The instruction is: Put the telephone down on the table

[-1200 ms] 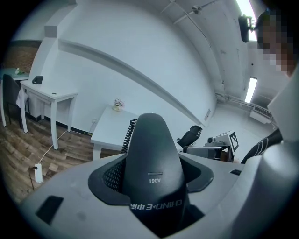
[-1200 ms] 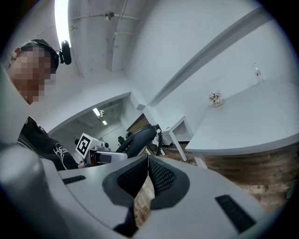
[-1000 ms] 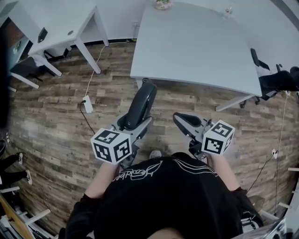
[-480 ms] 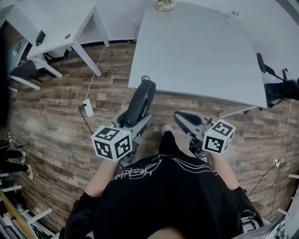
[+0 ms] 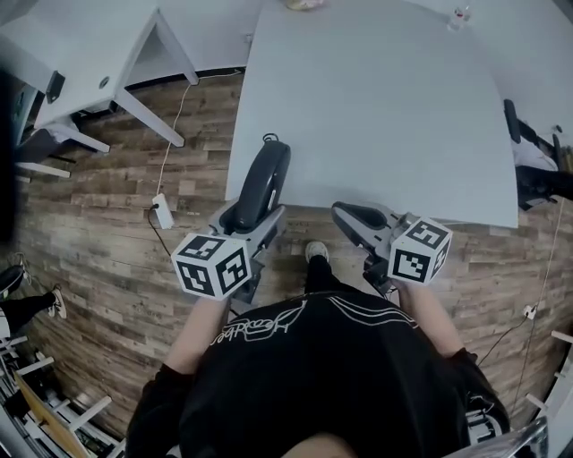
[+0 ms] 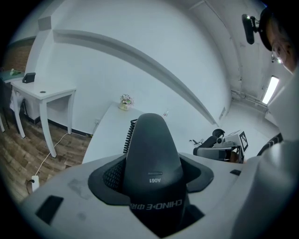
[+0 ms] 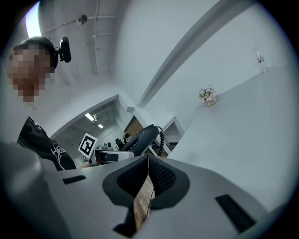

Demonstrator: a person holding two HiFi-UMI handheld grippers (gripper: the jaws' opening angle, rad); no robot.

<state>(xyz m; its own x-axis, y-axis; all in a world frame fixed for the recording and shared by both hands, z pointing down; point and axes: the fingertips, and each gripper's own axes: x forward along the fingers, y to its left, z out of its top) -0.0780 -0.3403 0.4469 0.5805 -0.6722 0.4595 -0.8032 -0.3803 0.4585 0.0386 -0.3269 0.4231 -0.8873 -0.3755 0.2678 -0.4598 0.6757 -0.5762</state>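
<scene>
Telephone [image 5: 261, 183]: dark handset clamped between the jaws of the left gripper [image 5: 243, 217]. Its far end, where the coiled cord [image 6: 128, 135] is attached, reaches over the near left edge of the white table [image 5: 376, 107]. Right gripper [image 5: 356, 217]: jaws closed together on nothing, at the table's near edge.

In the left gripper view the telephone handset [image 6: 152, 158] hides most of its coiled cord [image 6: 127, 135] from me. At the head view's top edge the flower pot [image 5: 304, 4] is cropped, and the tiny clear thing [image 5: 460, 14] at upper right may be a glass; I can't tell.
</scene>
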